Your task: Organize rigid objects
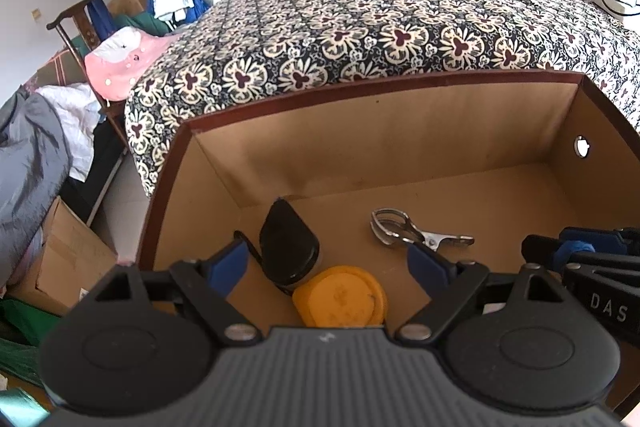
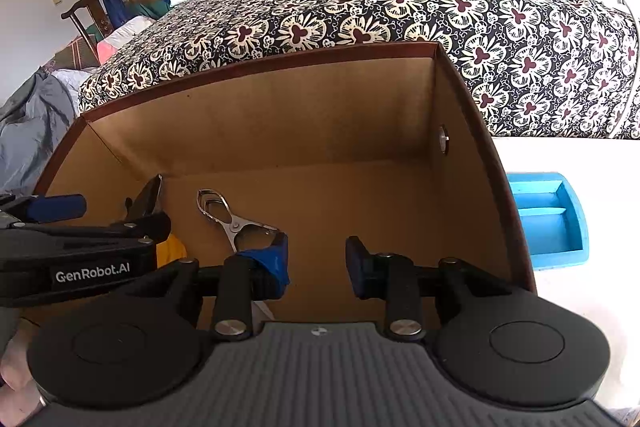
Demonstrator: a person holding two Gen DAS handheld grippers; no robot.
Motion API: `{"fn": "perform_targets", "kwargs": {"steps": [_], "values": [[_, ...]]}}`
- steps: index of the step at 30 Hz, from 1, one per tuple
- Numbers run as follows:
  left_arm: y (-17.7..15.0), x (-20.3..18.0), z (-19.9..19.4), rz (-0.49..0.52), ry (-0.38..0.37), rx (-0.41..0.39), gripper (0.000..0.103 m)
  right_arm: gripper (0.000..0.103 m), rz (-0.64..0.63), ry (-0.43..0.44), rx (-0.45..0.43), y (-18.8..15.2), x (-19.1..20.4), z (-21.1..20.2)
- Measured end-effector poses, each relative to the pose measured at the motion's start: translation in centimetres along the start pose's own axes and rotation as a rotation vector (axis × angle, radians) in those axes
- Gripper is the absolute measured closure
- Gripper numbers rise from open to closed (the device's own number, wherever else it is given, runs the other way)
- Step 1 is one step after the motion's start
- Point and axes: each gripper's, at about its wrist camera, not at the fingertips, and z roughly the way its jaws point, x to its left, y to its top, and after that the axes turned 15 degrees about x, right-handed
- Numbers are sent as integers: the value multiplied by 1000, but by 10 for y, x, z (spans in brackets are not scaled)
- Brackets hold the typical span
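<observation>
Bedroom, floral bedspread (image 1: 400,27) behind; cardboard box (image 1: 360,131) in front, blue tray (image 2: 552,223) outside its right wall on white counter (image 2: 580,307). Inside box, on floor: metal clip (image 1: 416,231) near middle, black object (image 1: 288,247) left of it, touching yellow disc (image 1: 340,301) at near wall. Left gripper (image 1: 328,263) over disc and black object, fingers (image 1: 228,267) spread, grasping nothing. Right gripper (image 2: 316,263) inside box, fingers (image 2: 272,263) apart, nothing between; left finger just beside clip's tip, contact unclear.
</observation>
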Motion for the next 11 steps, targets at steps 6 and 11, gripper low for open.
{"fn": "perform_targets", "kwargs": {"steps": [6,11], "values": [[-1,0,-2,-3,2,-19,16,90,-1,1,1,0,0,0],[-3,-2,-4,10,14,-36,17,90,-3,3,1,0,0,0]]}}
